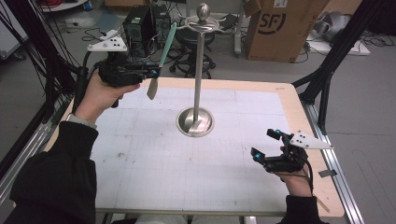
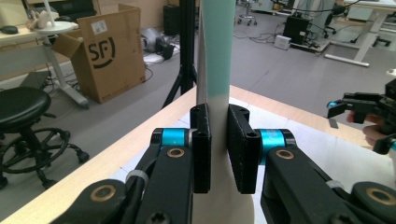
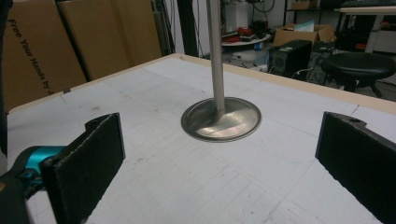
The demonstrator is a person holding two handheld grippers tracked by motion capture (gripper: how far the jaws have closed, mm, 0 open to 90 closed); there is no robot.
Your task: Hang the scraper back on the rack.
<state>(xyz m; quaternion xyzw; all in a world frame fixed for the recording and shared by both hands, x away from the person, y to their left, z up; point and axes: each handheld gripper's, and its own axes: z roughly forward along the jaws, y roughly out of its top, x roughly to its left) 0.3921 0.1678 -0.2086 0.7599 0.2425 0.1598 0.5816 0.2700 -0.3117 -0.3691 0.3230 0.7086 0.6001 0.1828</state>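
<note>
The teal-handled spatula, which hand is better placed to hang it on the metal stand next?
Left. The left gripper already clamps the spatula up near the stand's top hooks, while the right gripper sits open and low by the table's near edge.

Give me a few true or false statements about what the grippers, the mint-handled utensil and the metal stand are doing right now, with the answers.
1. The left gripper is clamped on the mint-handled utensil. True.
2. The utensil lies flat on the table. False: it is held in the air, roughly upright, its handle end up near the stand's top.
3. The right gripper holds the metal stand. False: its jaws stand wide open and empty, apart from the stand.
4. The stand's round base rests on the table. True.
5. The stand has tipped over. False: its pole stands upright.
</note>
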